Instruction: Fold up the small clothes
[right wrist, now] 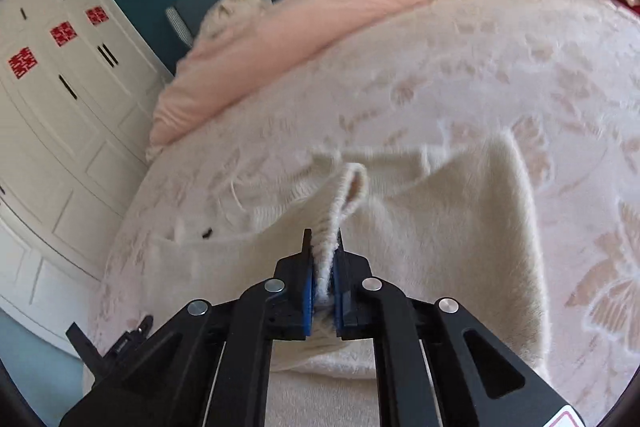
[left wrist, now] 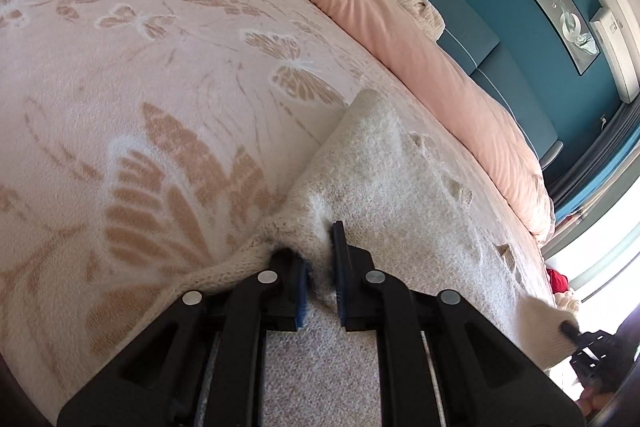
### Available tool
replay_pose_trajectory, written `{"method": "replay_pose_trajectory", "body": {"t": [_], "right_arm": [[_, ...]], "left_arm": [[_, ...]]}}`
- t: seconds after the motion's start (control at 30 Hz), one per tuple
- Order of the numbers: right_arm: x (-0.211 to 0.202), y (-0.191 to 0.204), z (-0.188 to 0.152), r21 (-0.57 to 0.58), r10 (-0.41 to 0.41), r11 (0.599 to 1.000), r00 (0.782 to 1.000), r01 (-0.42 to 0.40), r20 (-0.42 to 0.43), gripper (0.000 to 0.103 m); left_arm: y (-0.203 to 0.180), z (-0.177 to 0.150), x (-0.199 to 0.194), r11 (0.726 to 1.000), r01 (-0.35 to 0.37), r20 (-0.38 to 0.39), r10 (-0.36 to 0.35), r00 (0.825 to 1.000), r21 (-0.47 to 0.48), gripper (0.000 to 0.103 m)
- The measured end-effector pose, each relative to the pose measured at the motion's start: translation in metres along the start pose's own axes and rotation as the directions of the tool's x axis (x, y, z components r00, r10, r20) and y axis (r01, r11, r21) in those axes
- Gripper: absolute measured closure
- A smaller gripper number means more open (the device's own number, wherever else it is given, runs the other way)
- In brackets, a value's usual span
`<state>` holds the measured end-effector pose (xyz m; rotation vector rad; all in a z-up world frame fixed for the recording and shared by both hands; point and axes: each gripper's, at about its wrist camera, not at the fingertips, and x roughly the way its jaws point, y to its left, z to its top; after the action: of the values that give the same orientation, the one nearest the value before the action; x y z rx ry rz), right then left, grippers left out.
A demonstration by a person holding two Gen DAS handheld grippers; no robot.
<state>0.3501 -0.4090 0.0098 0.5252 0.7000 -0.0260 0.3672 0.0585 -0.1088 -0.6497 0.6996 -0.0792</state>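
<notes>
A cream, fuzzy knitted sweater (right wrist: 452,211) lies spread on a bed covered by a pale pink fleece blanket patterned with tan butterflies (left wrist: 132,75), a rolled peach-pink duvet (left wrist: 404,39) bunched along the far side against a teal padded headboard (left wrist: 492,55). The left gripper (left wrist: 320,259), black with blue pads, has its jaws closed narrowly on a fold of the sweater's ribbed edge, low against the blanket. The right gripper (right wrist: 323,259) has its jaws pinched tight on a ribbed strip of the same sweater, which stands up in a loop beyond the fingertips above the rest of the garment. White panelled wardrobe doors bearing red paper cut-outs (right wrist: 60,67) stand beside the bed.
</notes>
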Motion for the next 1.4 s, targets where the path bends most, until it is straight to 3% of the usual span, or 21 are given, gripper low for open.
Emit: {"method": "replay_pose_trajectory", "body": {"t": [0.03,0.07,0.13,0.2,0.33,0.43,0.5,0.53,0.57,0.6,0.63,0.7,0.8,0.87,0.93,1.03,1.13,1.33,1.37,1.4], "right_arm": [[-0.004,-0.01,0.0,0.0,-0.029,1.0,0.999,0.029,0.028,0.096],[0.007,-0.026,-0.003,0.009,-0.085,0.996,0.996,0.085,-0.005,0.096],[0.046,-0.068,-0.021,0.031,-0.223,0.973,0.962,0.231,-0.161,0.102],[0.042,-0.077,-0.026,0.04,-0.177,0.982,0.973,0.185,-0.147,0.102],[0.015,-0.066,-0.019,0.078,-0.192,0.976,0.973,0.203,-0.13,0.099],[-0.04,-0.064,-0.033,0.143,-0.133,0.979,0.986,0.146,-0.098,0.084],[-0.08,-0.058,-0.055,0.103,-0.158,0.98,0.981,0.169,-0.11,0.059],[-0.1,-0.058,-0.069,0.074,-0.184,0.978,0.976,0.194,-0.118,0.053],[-0.121,-0.06,-0.084,0.047,-0.209,0.975,0.97,0.216,-0.125,0.049],[-0.141,-0.062,-0.102,0.027,-0.229,0.972,0.964,0.235,-0.135,0.045],[-0.159,-0.066,-0.12,0.011,-0.253,0.966,0.954,0.258,-0.159,0.042],[-0.187,-0.077,-0.157,0.019,-0.272,0.959,0.937,0.282,-0.218,0.041],[-0.214,-0.09,-0.208,0.116,-0.213,0.959,0.93,0.257,-0.299,0.041],[-0.219,-0.092,-0.231,0.171,-0.168,0.957,0.931,0.233,-0.324,0.041],[-0.218,-0.086,-0.244,0.195,-0.122,0.961,0.936,0.194,-0.331,0.04],[-0.208,-0.067,-0.252,0.178,-0.104,0.97,0.941,0.168,-0.322,0.032],[-0.194,-0.054,-0.248,0.171,-0.095,0.973,0.946,0.154,-0.31,0.028],[-0.175,-0.048,-0.237,0.257,-0.055,0.958,0.958,0.13,-0.281,0.028],[-0.174,-0.047,-0.236,0.257,-0.049,0.959,0.96,0.123,-0.275,0.04],[-0.172,-0.046,-0.234,0.25,-0.044,0.961,0.96,0.116,-0.277,0.072]], "left_arm": [[0.001,0.0,0.001,1.0,-0.001,0.001,0.001,1.0,0.002,0.092],[0.001,0.0,0.001,1.0,-0.002,0.001,0.002,1.0,0.004,0.092],[0.001,-0.001,0.001,1.0,-0.006,0.001,0.006,1.0,0.009,0.092],[0.0,-0.001,0.001,1.0,-0.006,0.001,0.006,1.0,0.011,0.092],[-0.003,0.0,0.001,1.0,-0.023,-0.005,0.023,1.0,0.019,0.092],[-0.011,0.009,-0.002,0.998,-0.055,-0.049,0.056,0.997,0.033,0.09],[-0.018,0.014,-0.013,0.996,-0.065,-0.122,0.073,0.99,0.068,0.083],[-0.021,0.015,-0.025,0.993,-0.078,-0.152,0.092,0.984,0.093,0.078],[-0.022,0.014,-0.042,0.989,-0.096,-0.17,0.115,0.979,0.116,0.061],[-0.022,0.012,-0.06,0.982,-0.129,-0.183,0.153,0.971,0.136,0.035],[-0.019,0.009,-0.08,0.977,-0.15,-0.197,0.179,0.964,0.152,0.027],[-0.008,-0.001,-0.121,0.976,-0.13,-0.231,0.168,0.958,0.174,0.017],[0.016,-0.024,-0.168,0.966,-0.133,-0.305,0.198,0.932,0.219,0.014],[0.032,-0.046,-0.187,0.957,-0.149,-0.361,0.234,0.903,0.248,0.013],[0.046,-0.065,-0.202,0.961,-0.147,-0.399,0.232,0.887,0.232,0.013],[0.046,-0.082,-0.221,0.962,-0.129,-0.342,0.208,0.916,0.241,0.009],[0.042,-0.089,-0.219,0.964,-0.157,-0.323,0.221,0.92,0.213,0.005],[0.031,-0.081,-0.201,0.962,-0.195,-0.331,0.251,0.91,0.193,0.006],[0.029,-0.08,-0.199,0.962,-0.189,-0.335,0.248,0.909,0.198,0.017],[0.027,-0.079,-0.199,0.966,-0.171,-0.347,0.231,0.909,0.195,0.043]]}}
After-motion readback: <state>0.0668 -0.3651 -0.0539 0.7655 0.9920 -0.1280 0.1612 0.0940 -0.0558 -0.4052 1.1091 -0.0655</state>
